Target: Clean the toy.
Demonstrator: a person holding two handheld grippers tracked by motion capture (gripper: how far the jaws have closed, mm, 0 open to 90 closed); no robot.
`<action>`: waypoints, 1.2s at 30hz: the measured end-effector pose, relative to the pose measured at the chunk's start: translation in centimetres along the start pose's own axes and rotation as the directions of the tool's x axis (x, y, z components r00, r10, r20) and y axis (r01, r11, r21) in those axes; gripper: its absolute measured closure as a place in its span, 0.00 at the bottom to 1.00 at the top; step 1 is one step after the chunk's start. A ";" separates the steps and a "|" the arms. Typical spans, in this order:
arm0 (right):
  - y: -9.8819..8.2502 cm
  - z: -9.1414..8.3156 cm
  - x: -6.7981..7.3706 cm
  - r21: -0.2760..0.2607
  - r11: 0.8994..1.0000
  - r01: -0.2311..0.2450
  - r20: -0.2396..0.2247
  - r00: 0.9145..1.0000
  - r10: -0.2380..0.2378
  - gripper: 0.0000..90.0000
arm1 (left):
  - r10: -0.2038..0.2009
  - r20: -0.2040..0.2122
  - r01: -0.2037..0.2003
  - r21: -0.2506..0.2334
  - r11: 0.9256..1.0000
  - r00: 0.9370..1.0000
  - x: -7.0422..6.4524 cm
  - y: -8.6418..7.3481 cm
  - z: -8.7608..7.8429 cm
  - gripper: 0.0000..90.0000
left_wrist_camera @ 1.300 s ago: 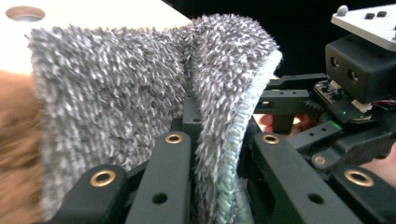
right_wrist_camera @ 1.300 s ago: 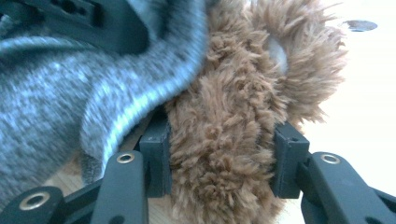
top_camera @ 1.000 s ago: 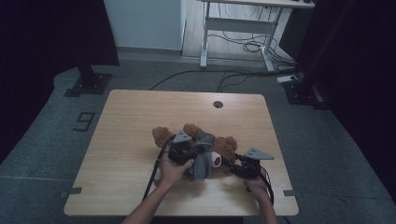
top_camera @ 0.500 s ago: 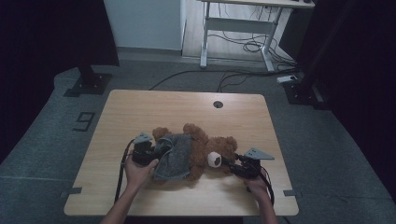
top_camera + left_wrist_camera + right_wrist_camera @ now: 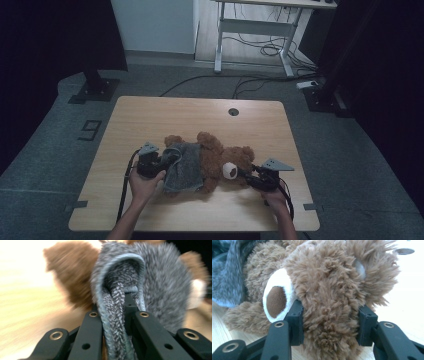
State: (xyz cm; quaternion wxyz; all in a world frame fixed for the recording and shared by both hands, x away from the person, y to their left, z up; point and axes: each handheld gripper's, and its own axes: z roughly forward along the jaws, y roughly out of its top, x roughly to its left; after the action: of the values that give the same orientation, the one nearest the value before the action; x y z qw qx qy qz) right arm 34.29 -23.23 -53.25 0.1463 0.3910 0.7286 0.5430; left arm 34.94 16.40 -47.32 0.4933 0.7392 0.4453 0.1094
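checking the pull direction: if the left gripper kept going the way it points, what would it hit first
Probably the teddy bear: the left gripper, shut on the grey cloth, points right at its body, though depth is unclear.

The high view is dim and soft, with dark surroundings on both sides; the table (image 5: 150, 115) is the brightest surface. In the left gripper view, the cloth (image 5: 120, 305) between the jaws is sharp, while the bear (image 5: 72, 277) and tabletop behind are streaked by motion blur. In the right gripper view, the bear is sharp and evenly lit; the tabletop at the right edge is overexposed to near white.
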 end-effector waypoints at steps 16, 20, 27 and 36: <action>-0.1 -0.1 0.3 -0.003 1.000 0.024 0.020 1.000 -0.024 0.56 | 0.173 0.194 -0.183 0.037 0.982 0.966 -12.6 5.6 9.6 0.91; -0.1 -0.1 0.3 0.002 1.000 0.029 0.021 0.999 -0.029 0.56 | 0.187 0.197 -0.201 0.053 0.978 0.962 -13.5 5.7 11.4 0.91; -0.2 -0.1 0.2 -0.007 1.000 0.015 0.023 1.000 -0.015 0.56 | 0.182 0.179 -0.193 0.041 0.980 0.967 -13.6 6.0 12.7 0.91; -0.2 -0.1 0.2 -0.007 1.000 0.019 0.026 0.999 -0.019 0.56 | 0.198 0.073 -0.203 0.074 0.976 0.978 -11.3 5.3 10.8 0.91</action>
State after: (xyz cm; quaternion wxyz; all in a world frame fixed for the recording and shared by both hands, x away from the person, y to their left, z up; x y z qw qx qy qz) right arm 34.00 -23.16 -53.38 0.1623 0.3904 0.7285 0.5391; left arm 37.82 0.31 -45.10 0.4637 0.8028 0.3563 0.1165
